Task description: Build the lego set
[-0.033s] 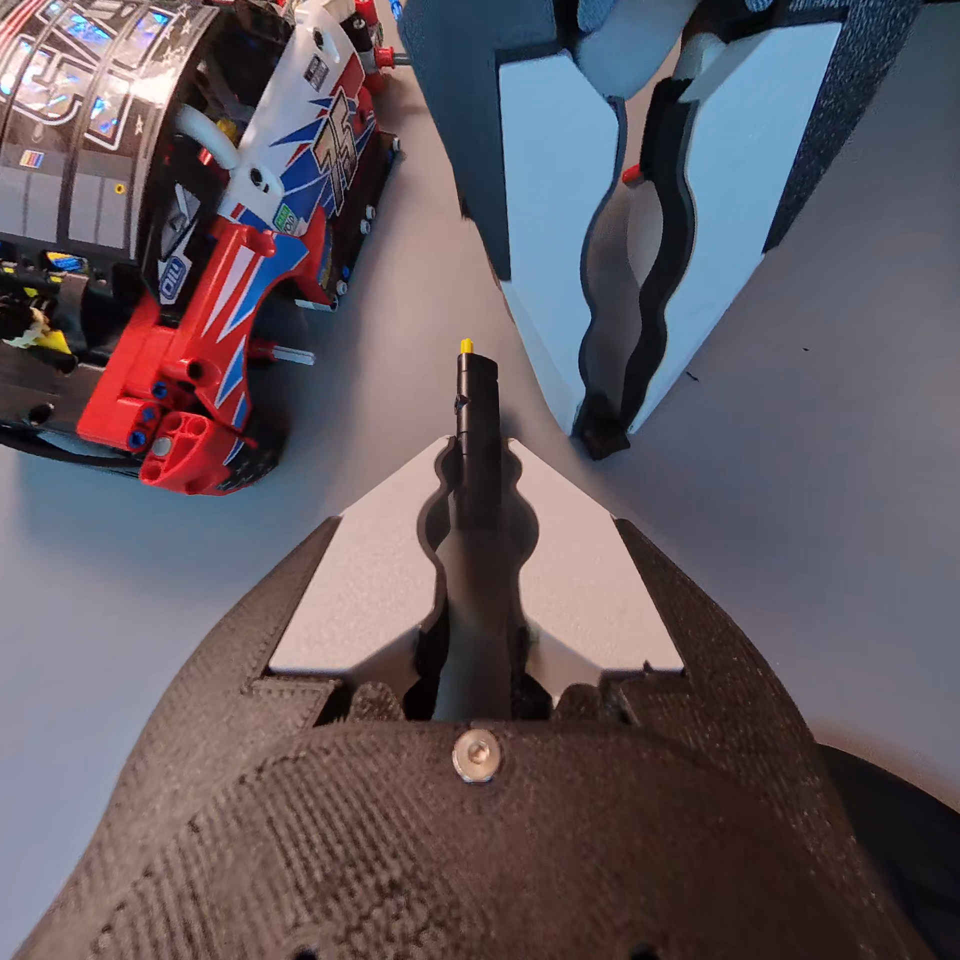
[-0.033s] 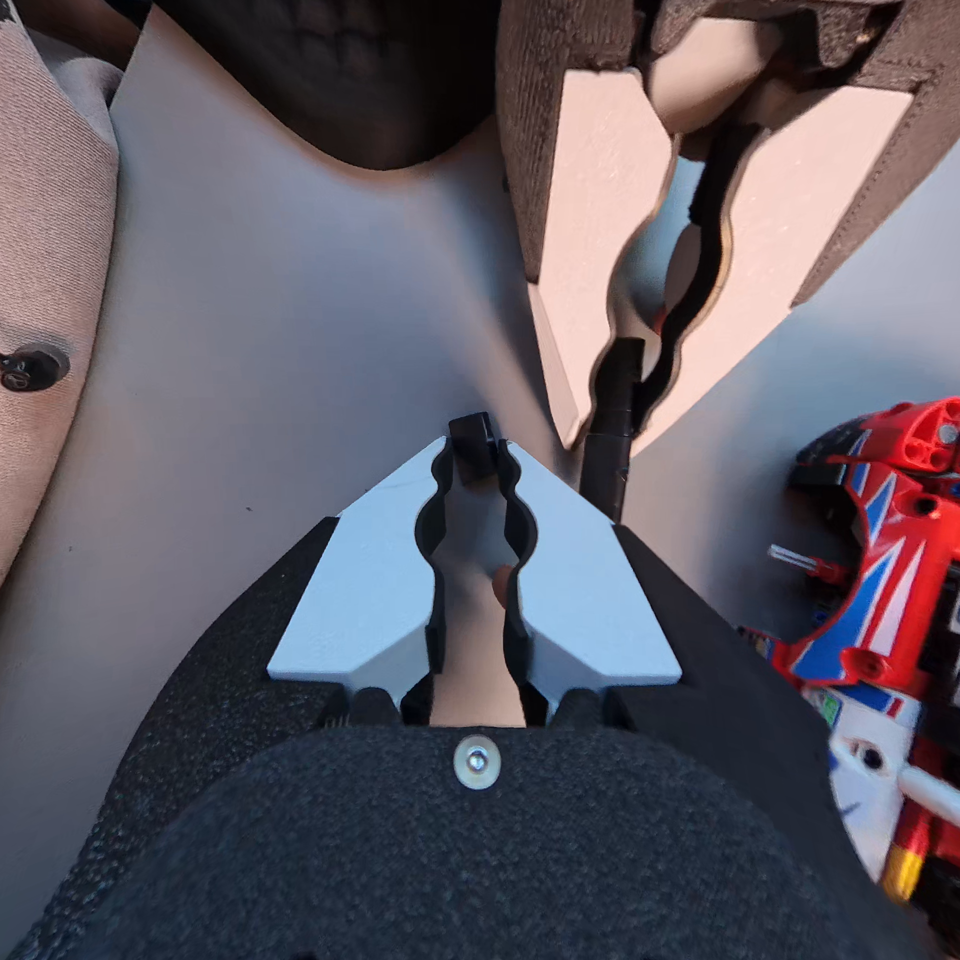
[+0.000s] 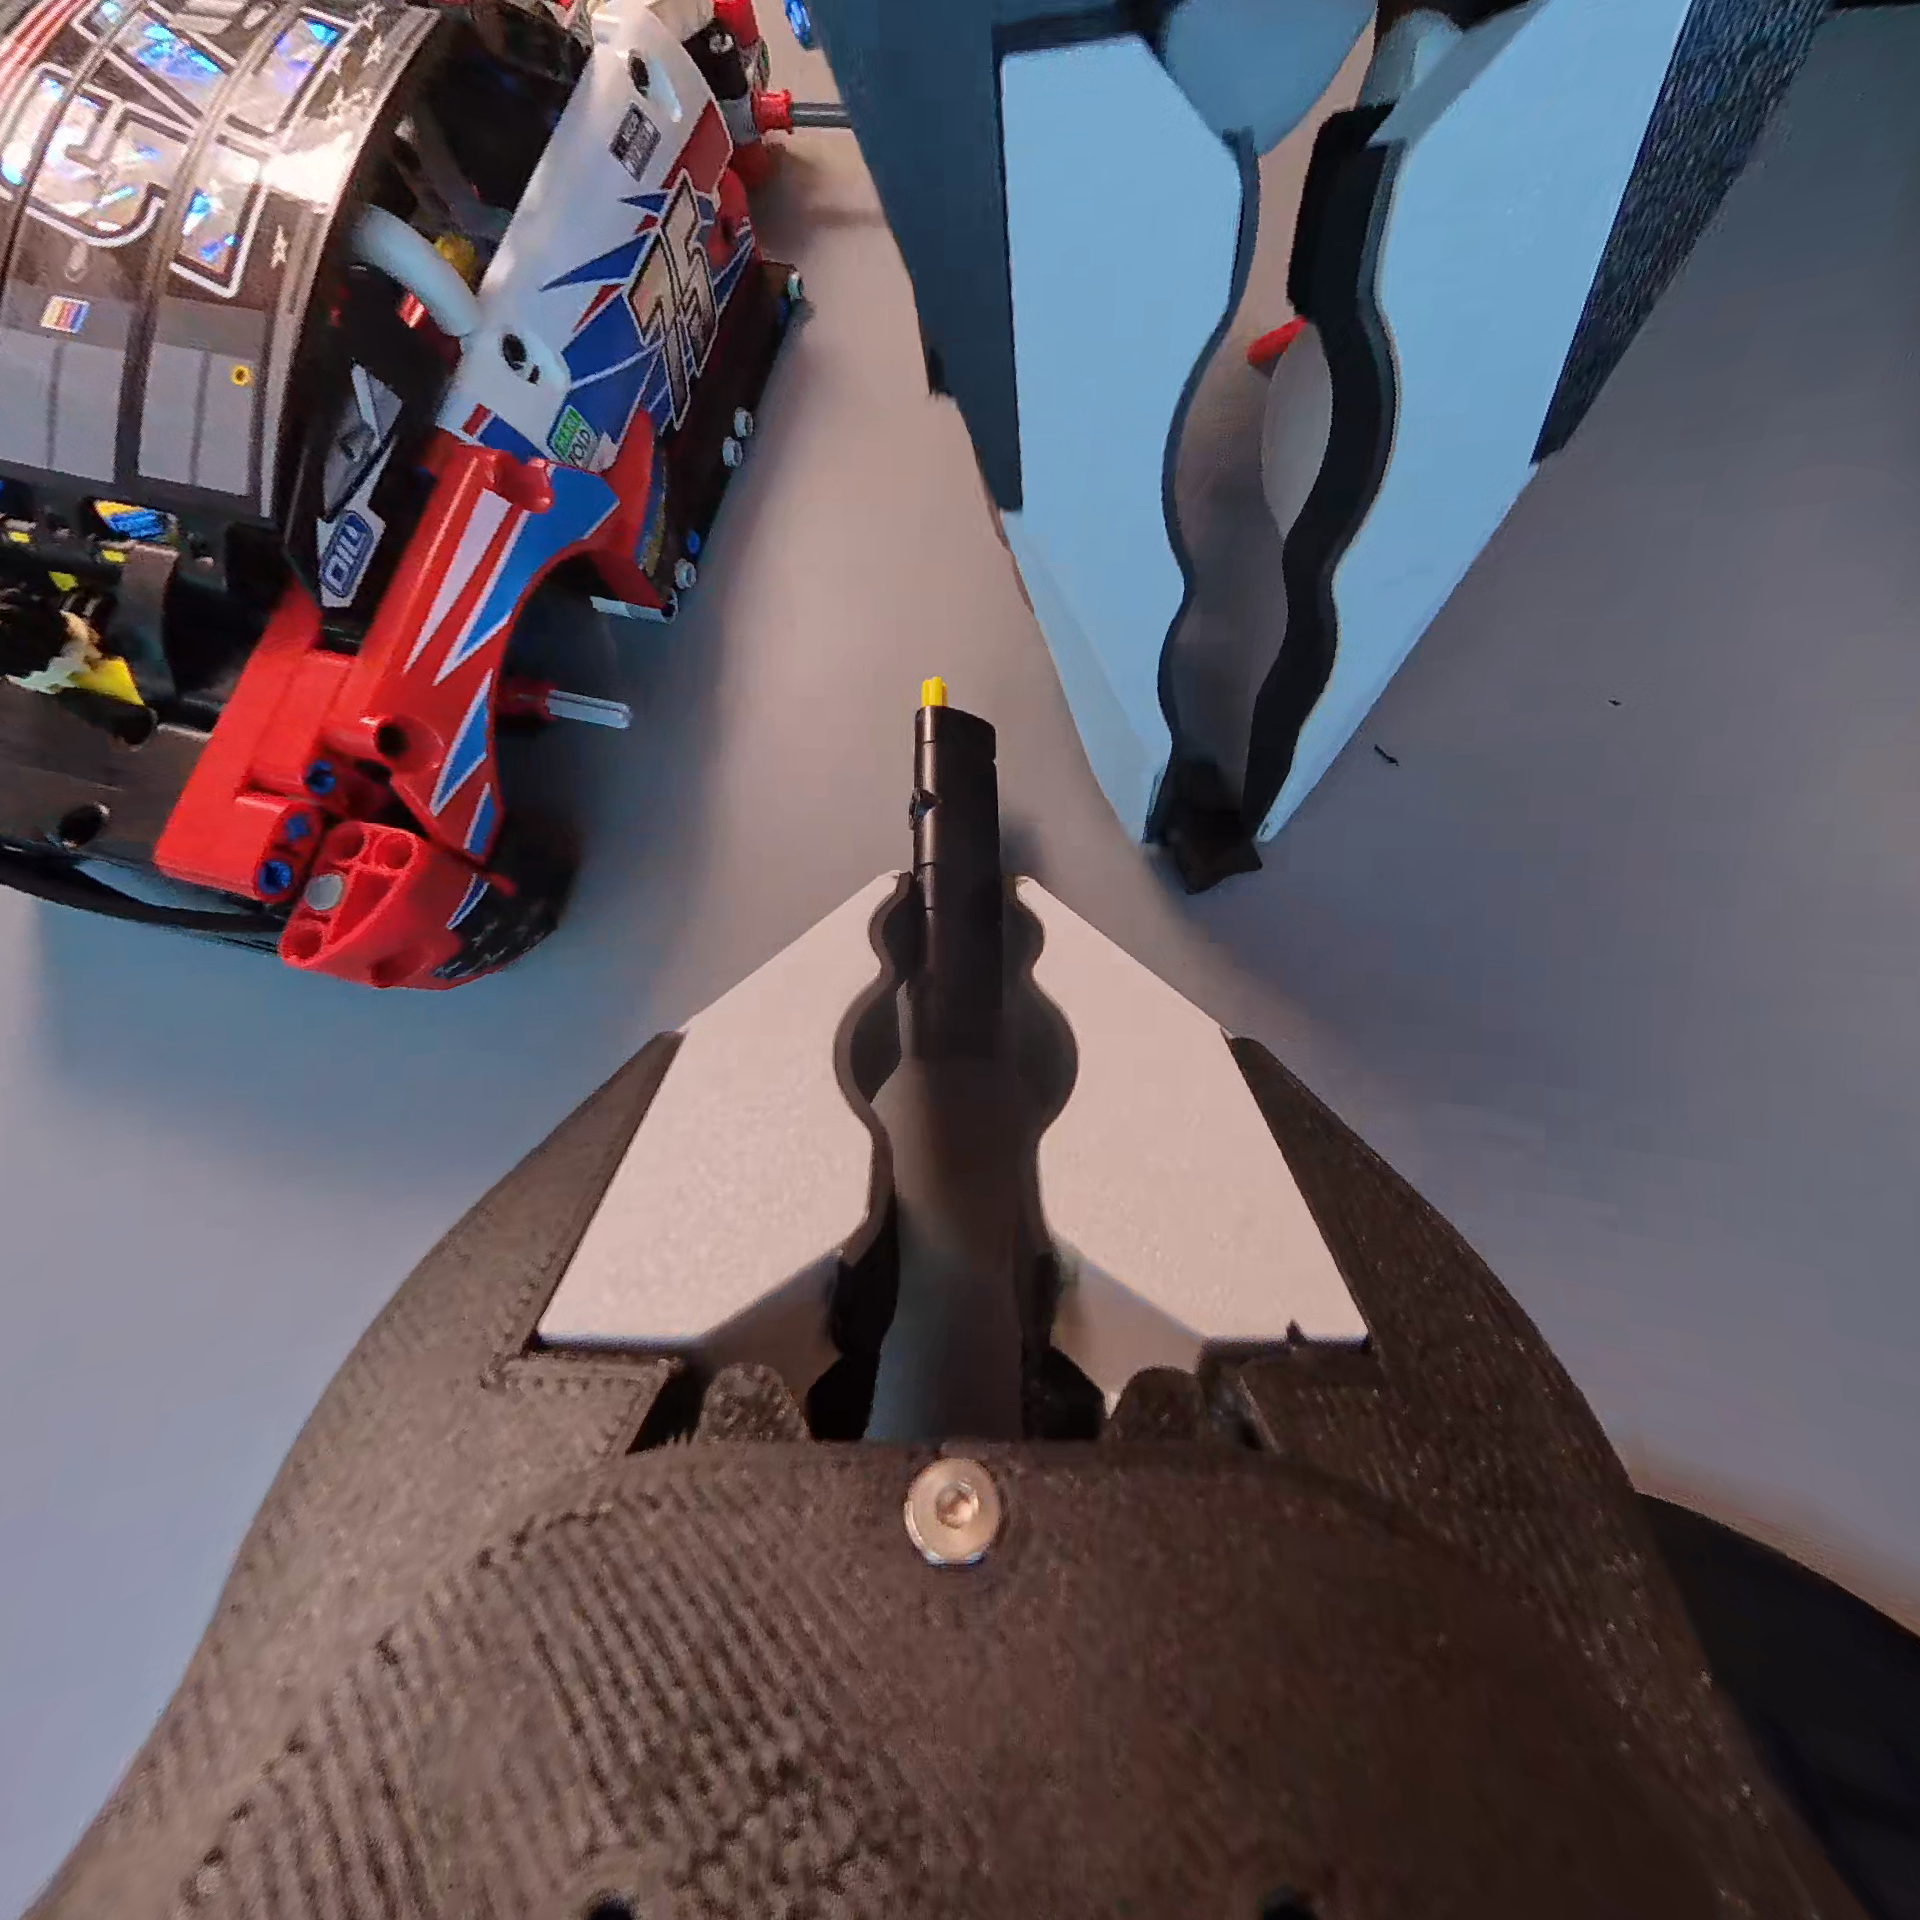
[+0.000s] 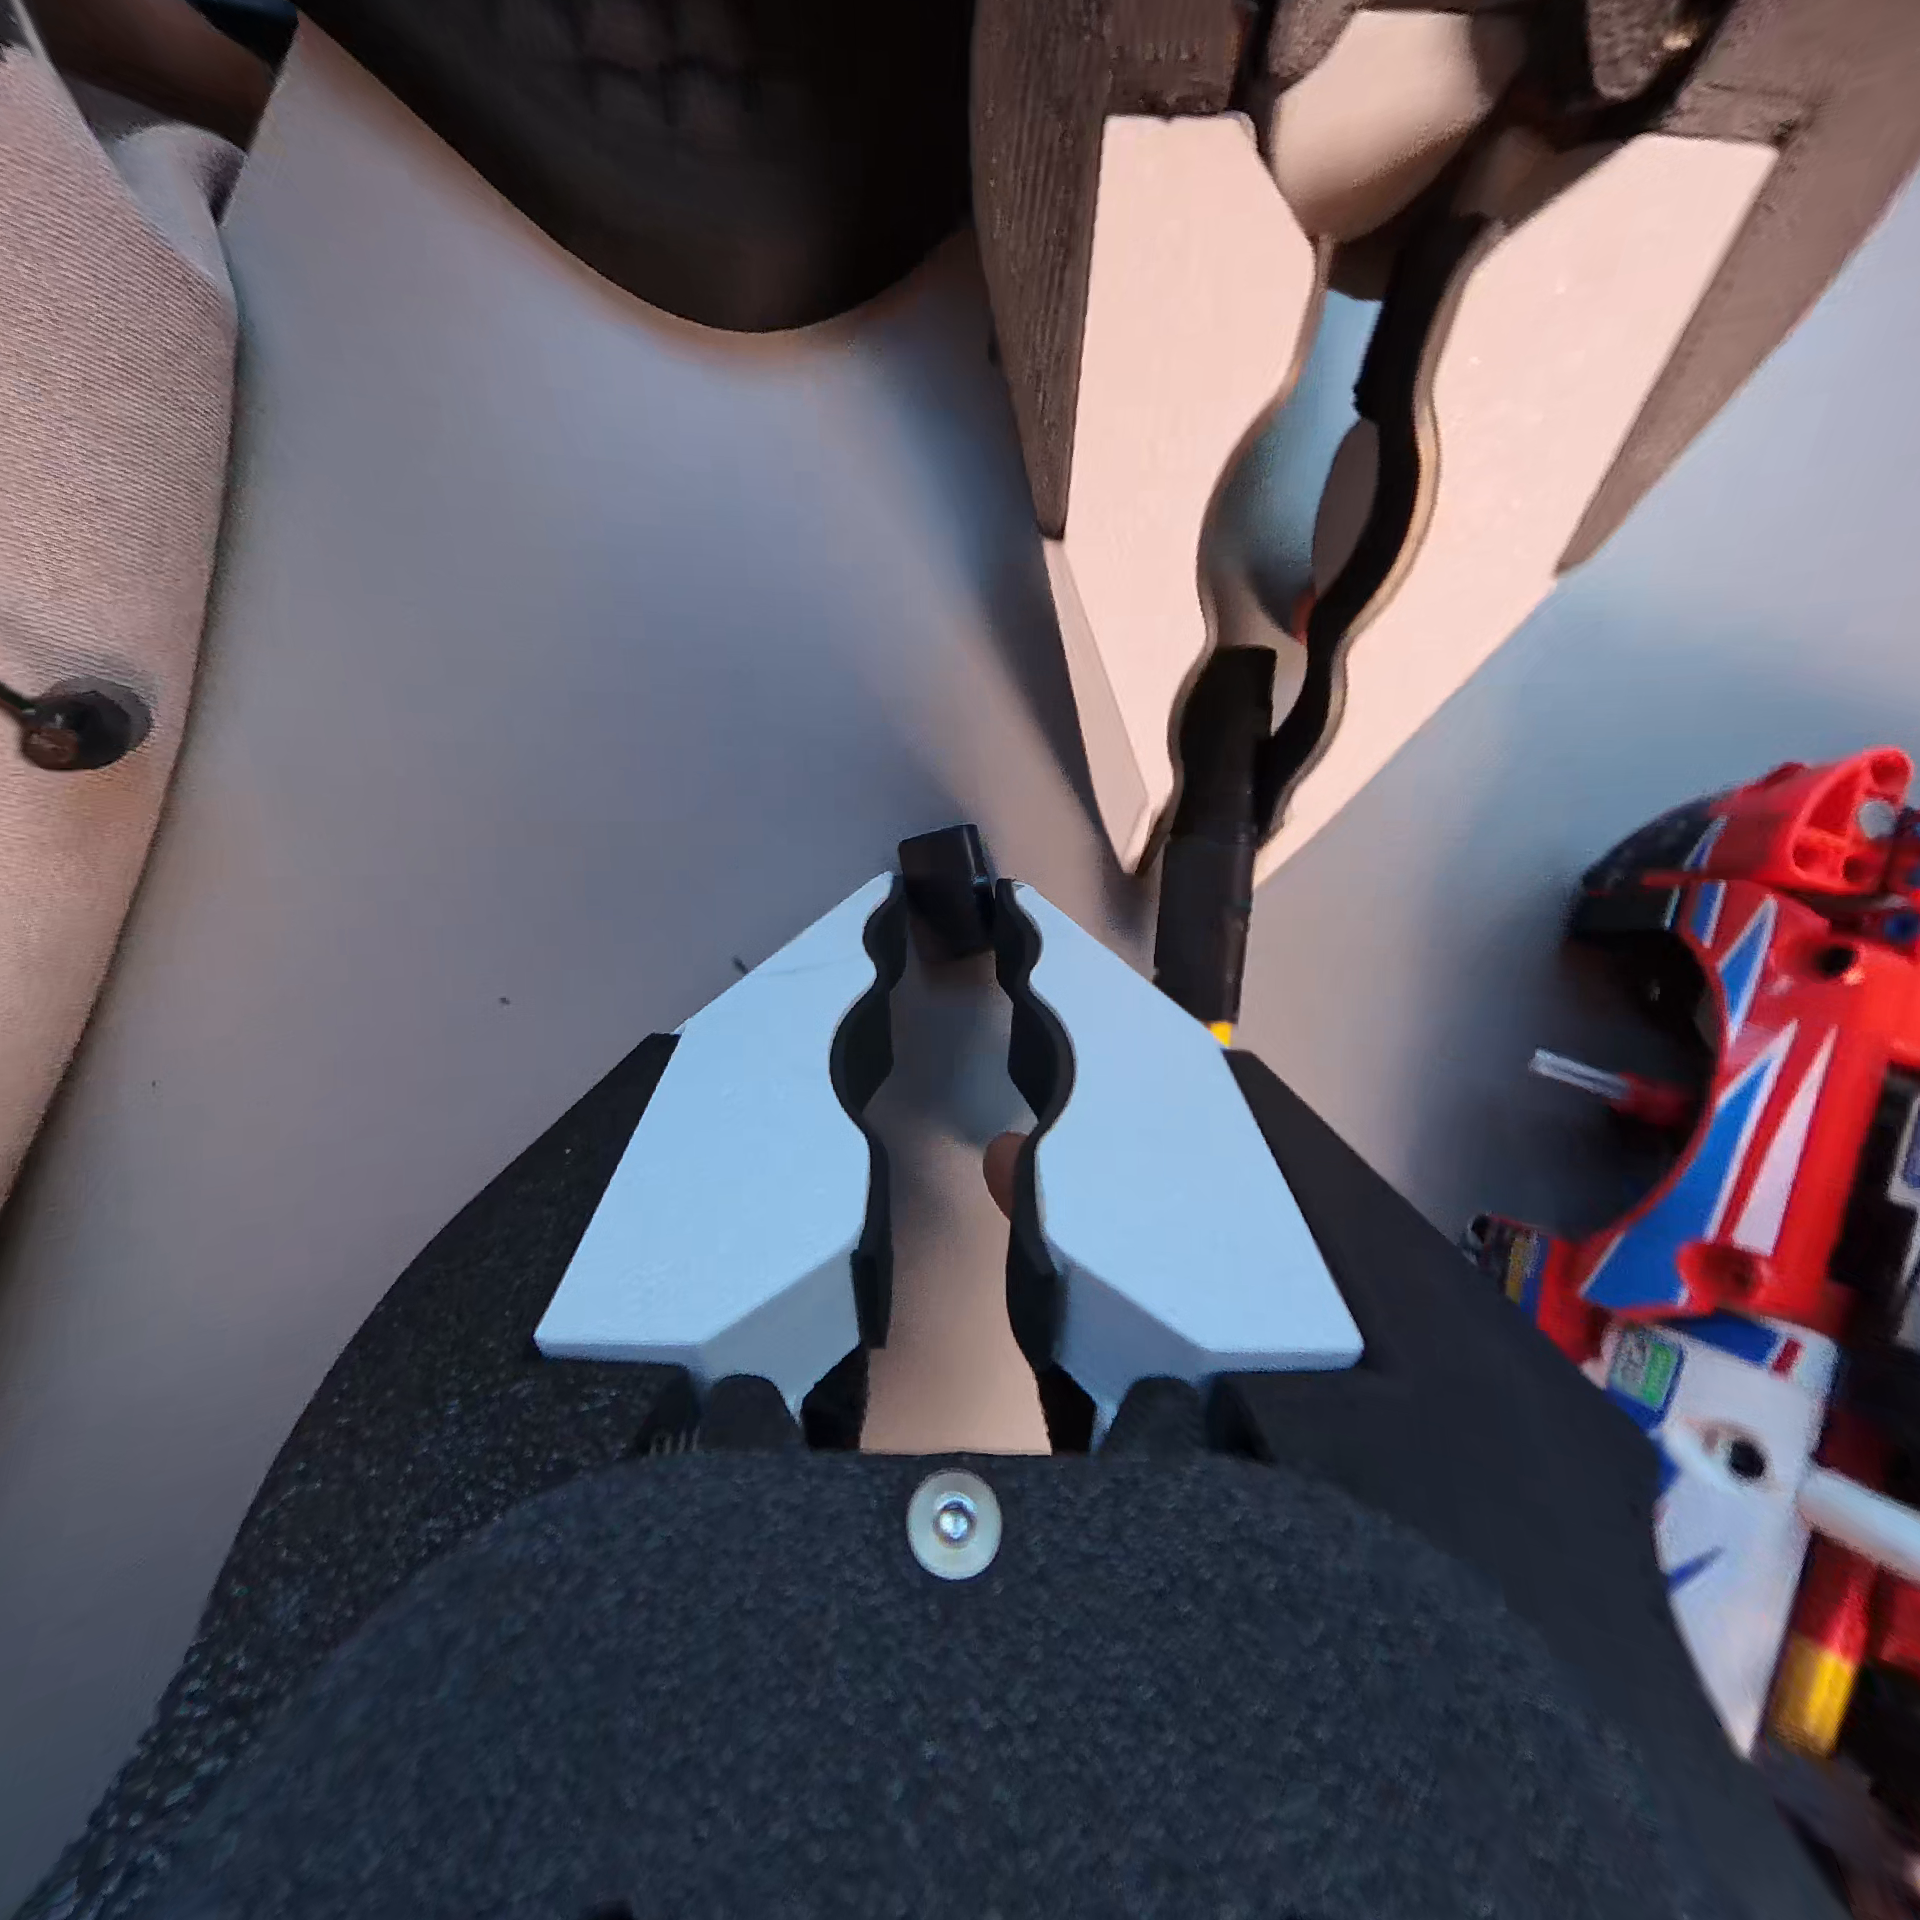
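Nothing has shifted: the left gripper [image 3: 951,883] still pinches a long black rod with a yellow tip [image 3: 954,831], the right gripper [image 4: 945,883] a small black piece [image 4: 943,888]. The red-white-blue lego car [image 3: 436,582] sits alongside on the grey table [image 3: 1558,1039].

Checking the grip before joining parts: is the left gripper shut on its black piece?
Shut. The left gripper has its fingertips closed on the black rod, which sticks out past them, yellow tip forward.

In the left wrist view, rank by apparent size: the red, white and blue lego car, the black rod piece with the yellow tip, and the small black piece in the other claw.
1. Red, white and blue lego car
2. Black rod piece with the yellow tip, though nearness to the camera enlarges it
3. Small black piece in the right claw, partly hidden
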A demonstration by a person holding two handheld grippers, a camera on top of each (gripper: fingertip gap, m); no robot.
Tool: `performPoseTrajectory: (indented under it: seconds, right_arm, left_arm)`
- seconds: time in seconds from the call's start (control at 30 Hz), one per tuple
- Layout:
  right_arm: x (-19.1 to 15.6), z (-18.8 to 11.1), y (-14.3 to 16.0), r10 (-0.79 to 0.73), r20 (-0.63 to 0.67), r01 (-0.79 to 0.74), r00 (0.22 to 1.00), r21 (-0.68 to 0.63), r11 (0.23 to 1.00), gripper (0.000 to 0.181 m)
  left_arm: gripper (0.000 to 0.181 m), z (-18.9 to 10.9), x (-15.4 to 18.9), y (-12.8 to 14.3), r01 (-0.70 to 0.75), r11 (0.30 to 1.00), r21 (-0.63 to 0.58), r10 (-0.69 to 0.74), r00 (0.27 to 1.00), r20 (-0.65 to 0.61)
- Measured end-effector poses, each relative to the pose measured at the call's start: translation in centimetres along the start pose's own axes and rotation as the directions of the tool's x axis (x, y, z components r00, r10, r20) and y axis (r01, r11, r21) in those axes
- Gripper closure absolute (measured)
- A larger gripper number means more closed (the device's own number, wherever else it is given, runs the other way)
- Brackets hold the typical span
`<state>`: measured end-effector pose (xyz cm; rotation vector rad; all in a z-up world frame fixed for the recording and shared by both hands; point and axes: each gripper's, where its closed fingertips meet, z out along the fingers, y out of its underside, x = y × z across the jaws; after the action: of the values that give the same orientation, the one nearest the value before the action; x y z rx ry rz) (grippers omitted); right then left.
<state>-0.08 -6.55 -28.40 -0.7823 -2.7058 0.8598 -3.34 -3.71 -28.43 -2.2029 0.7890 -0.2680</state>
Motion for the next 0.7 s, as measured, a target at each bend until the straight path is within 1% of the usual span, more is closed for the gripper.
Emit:
performPoseTrajectory:
  seconds: [0.07, 0.17, 0.23, 0.3, 0.37, 0.47, 0.7]
  right_arm:
    - [-0.1, -1.5, 0.4, 0.065, -0.004, -0.065, 0.998, 0.06, 0.996, 0.167]
    - [0.8, -4.4, 2.2, 0.15, -0.09, -0.139, 0.985, 0.116, 0.983, 0.167]
    - [1.1, -6.0, 3.3, 0.199, -0.142, -0.177, 0.97, 0.153, 0.972, 0.167]
    - [1.4, -7.1, 4.0, 0.24, -0.179, -0.204, 0.954, 0.198, 0.959, 0.167]
    - [1.6, -7.6, 4.4, 0.261, -0.198, -0.212, 0.945, 0.24, 0.947, 0.167]
    - [1.3, -7.4, 4.5, 0.257, -0.205, -0.197, 0.944, 0.274, 0.941, 0.167]
    - [1.3, -6.3, 4.7, 0.204, -0.225, -0.152, 0.953, 0.229, 0.961, 0.167]
  left_arm:
    - [0.167, -0.1, 0.6, -0.4, 0.035, 0.999, 0.016, -0.034, 0.999, -0.043]
    - [0.168, -0.6, 1.6, -2.1, 0.166, 0.981, 0.097, -0.15, 0.976, -0.156]
    - [0.168, -0.8, 1.9, -3.0, 0.238, 0.963, 0.128, -0.208, 0.955, -0.212]
    - [0.168, -0.7, 2.1, -3.2, 0.238, 0.962, 0.136, -0.205, 0.954, -0.22]
    - [0.168, -0.3, 2.3, -3.3, 0.216, 0.968, 0.13, -0.187, 0.961, -0.202]
    - [0.168, 0.3, 2.8, -3.8, 0.187, 0.975, 0.123, -0.164, 0.97, -0.179]
    - [0.168, 1.7, 3.2, -3.3, 0.183, 0.981, 0.071, -0.169, 0.97, -0.173]
